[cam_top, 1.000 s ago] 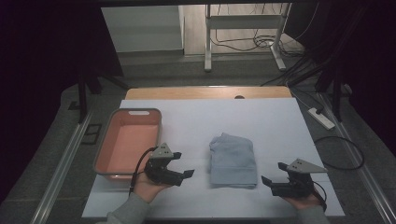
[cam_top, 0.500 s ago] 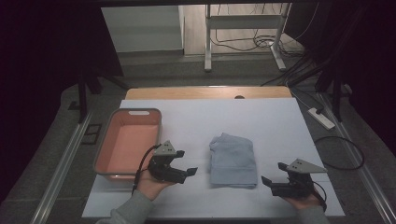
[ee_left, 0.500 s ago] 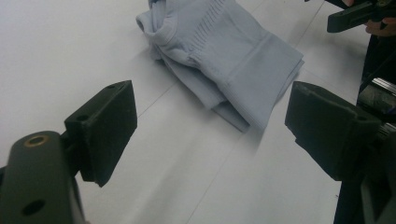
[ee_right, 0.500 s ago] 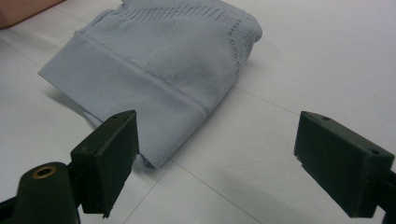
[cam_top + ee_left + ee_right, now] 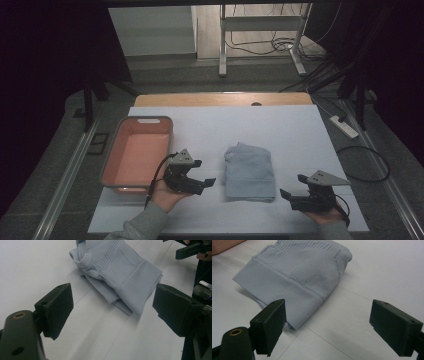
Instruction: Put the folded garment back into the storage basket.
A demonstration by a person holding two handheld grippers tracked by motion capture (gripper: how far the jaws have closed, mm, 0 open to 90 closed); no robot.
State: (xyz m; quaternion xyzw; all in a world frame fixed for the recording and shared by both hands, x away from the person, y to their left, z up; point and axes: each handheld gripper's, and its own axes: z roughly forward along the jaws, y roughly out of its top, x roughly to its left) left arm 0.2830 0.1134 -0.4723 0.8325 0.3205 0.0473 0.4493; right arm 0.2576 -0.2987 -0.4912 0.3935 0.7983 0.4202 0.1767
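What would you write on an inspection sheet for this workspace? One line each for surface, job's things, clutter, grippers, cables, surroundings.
Surface: white table, bare apart from two things.
Job's things: folded blue cloth at centre; empty pink tray at left.
Clutter: nothing seen.
Grippers: left gripper open, beside the tray, pointing at the cloth; right gripper open, right of the cloth; neither touches it.
Cables: loop and power strip on floor at right.
Surroundings: dark room, metal stand behind.

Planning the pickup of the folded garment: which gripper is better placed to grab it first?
Probably the left gripper: open, jaws aimed at the folded blue garment and nearest its near corner, with the tray beside it. The right gripper, also open, sits farther from the cloth.
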